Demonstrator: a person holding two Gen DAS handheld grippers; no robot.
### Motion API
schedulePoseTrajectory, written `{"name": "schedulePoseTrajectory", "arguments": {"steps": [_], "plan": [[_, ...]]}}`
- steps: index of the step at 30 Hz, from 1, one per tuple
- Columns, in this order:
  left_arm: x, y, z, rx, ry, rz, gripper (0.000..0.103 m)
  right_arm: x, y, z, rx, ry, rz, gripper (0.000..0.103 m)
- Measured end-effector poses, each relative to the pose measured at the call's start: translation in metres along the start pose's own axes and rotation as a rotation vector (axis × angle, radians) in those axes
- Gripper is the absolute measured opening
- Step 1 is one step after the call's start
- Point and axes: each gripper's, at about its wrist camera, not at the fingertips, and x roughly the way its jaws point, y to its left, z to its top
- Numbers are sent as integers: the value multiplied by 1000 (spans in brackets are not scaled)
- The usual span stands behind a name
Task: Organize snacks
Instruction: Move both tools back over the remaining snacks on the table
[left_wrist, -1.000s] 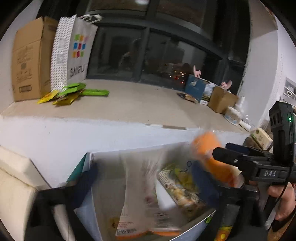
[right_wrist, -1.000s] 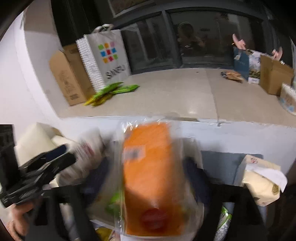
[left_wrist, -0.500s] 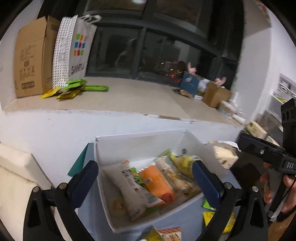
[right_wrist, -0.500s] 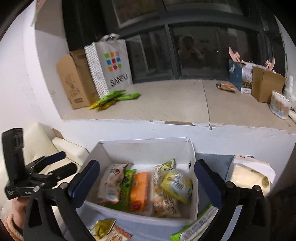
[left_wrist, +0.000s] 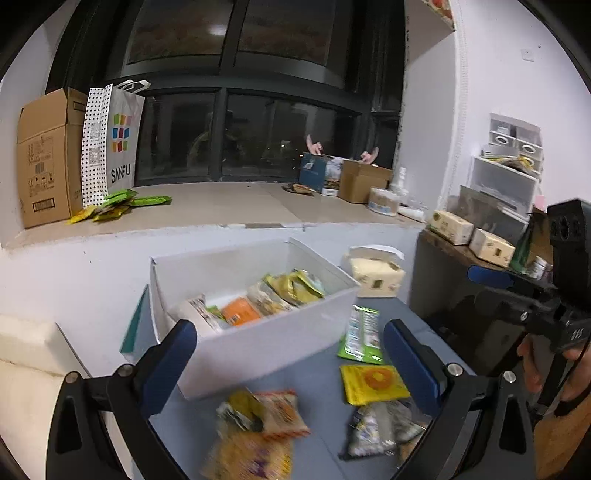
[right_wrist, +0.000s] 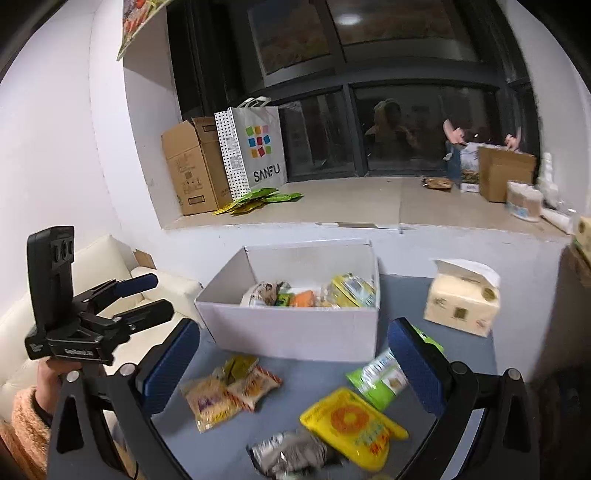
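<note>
A white open box (left_wrist: 266, 343) (right_wrist: 295, 328) stands on the grey-blue table and holds several snack packs, among them an orange pack (left_wrist: 242, 311) (right_wrist: 303, 297). Loose packs lie in front of it: a yellow pack with an orange ring (left_wrist: 373, 382) (right_wrist: 351, 424), a green-and-white pack (left_wrist: 360, 334) (right_wrist: 380, 376), a silver pack (left_wrist: 376, 428) (right_wrist: 291, 452) and yellow-orange packs (left_wrist: 258, 410) (right_wrist: 229, 391). My left gripper (left_wrist: 288, 365) is open and empty, above the loose packs. My right gripper (right_wrist: 295, 365) is open and empty, also short of the box.
A tissue pack (left_wrist: 375, 273) (right_wrist: 461, 299) stands right of the box. The window ledge behind holds a cardboard box (left_wrist: 44, 155), a SANFU bag (right_wrist: 255, 147) and green packets (left_wrist: 122, 203). A cream sofa (right_wrist: 110, 295) is left, a shelf with boxes (left_wrist: 469, 236) right.
Both grippers let go of their packs over the box, opened, and pulled back and up. The orange pack now lies in the box.
</note>
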Motion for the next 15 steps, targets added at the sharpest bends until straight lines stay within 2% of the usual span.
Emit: {"name": "schedulePoseTrajectory", "arguments": {"steps": [3,7,12,15], "plan": [[-11,-16,-16,14,13,-22,103,-17,4,-21,3,-5,-16,103],[-24,-35,-34,56,17,3,103,-36,4,-52,41,-5,-37,103],[-34,-42,-52,11,29,-14,103,-48,3,-88,101,5,-70,103],[-40,-42,-65,-12,28,-12,103,-46,-2,-109,112,53,-81,103]]}}
